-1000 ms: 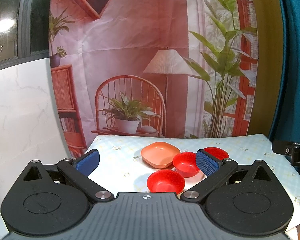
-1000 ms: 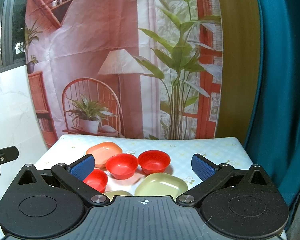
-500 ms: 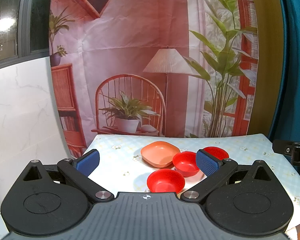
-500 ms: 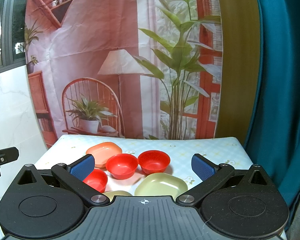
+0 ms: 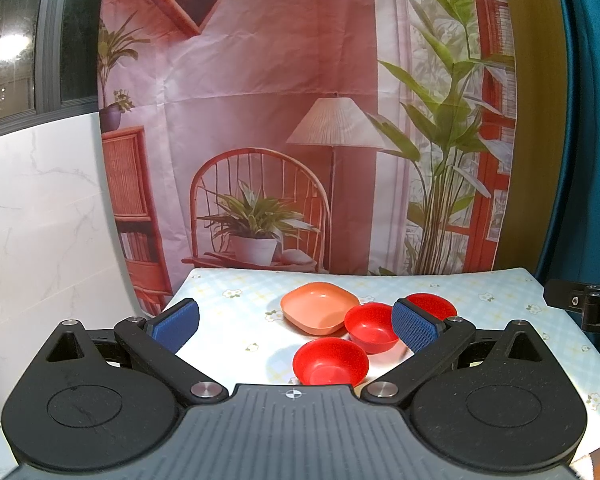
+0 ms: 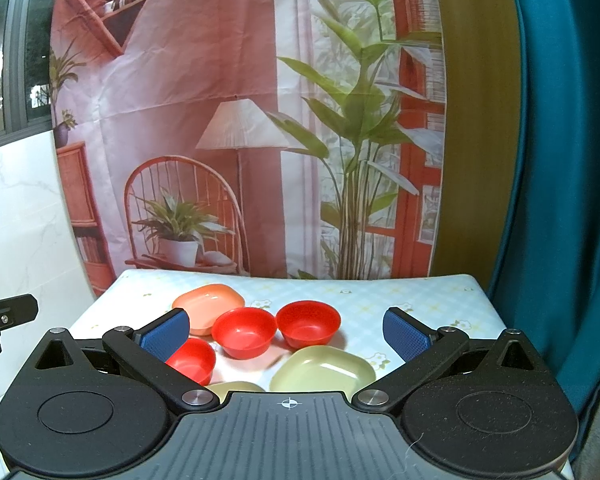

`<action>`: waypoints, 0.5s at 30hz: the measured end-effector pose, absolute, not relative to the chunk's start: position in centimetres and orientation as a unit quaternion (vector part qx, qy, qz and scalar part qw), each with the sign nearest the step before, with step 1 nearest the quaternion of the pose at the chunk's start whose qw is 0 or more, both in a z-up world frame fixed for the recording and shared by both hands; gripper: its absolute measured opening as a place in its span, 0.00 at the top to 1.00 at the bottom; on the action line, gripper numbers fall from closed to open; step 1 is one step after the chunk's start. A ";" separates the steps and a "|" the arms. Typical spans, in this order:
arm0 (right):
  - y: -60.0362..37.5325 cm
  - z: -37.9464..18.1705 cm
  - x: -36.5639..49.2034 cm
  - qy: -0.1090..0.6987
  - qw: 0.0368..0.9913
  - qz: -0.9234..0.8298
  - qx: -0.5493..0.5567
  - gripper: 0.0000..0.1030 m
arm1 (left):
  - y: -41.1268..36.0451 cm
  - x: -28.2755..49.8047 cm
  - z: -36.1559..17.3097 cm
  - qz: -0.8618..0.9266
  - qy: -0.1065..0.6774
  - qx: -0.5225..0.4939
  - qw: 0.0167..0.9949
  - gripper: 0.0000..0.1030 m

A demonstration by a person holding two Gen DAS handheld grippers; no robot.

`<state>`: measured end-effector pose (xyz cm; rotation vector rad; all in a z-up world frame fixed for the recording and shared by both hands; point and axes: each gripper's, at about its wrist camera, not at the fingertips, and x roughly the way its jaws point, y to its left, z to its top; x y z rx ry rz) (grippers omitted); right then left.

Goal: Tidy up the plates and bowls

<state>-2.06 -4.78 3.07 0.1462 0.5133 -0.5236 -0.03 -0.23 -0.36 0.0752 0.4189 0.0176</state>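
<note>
On the flowered tablecloth (image 5: 228, 312) lie an orange square plate (image 5: 319, 307) and three red bowls: a near bowl (image 5: 330, 362), a middle bowl (image 5: 370, 326) and a far bowl (image 5: 436, 305) partly hidden by a blue pad. My left gripper (image 5: 294, 322) hovers open above the table's near left part, empty. In the right wrist view the orange plate (image 6: 208, 305), the three red bowls (image 6: 244, 332) (image 6: 307, 323) (image 6: 192, 360), a pale green plate (image 6: 322, 370) and the rim of a second pale green dish (image 6: 236, 387) show. My right gripper (image 6: 286, 330) is open and empty above them.
A printed backdrop (image 5: 300, 120) hangs behind the table. A teal curtain (image 6: 560, 200) stands at the right, a white marble-look wall (image 5: 40, 220) at the left. Part of the other gripper (image 5: 580, 304) shows at the right edge of the left wrist view.
</note>
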 end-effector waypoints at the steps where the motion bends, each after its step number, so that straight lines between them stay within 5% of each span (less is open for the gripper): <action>1: -4.8 3.1 -2.1 0.251 0.931 -0.256 0.071 0.00 | -0.2 0.0 -0.4 0.009 0.208 0.037 0.977 0.00; 15: -4.8 3.0 -2.1 0.250 0.931 -0.256 0.071 0.00 | -0.2 -0.1 -0.2 0.008 0.207 0.034 0.978 0.00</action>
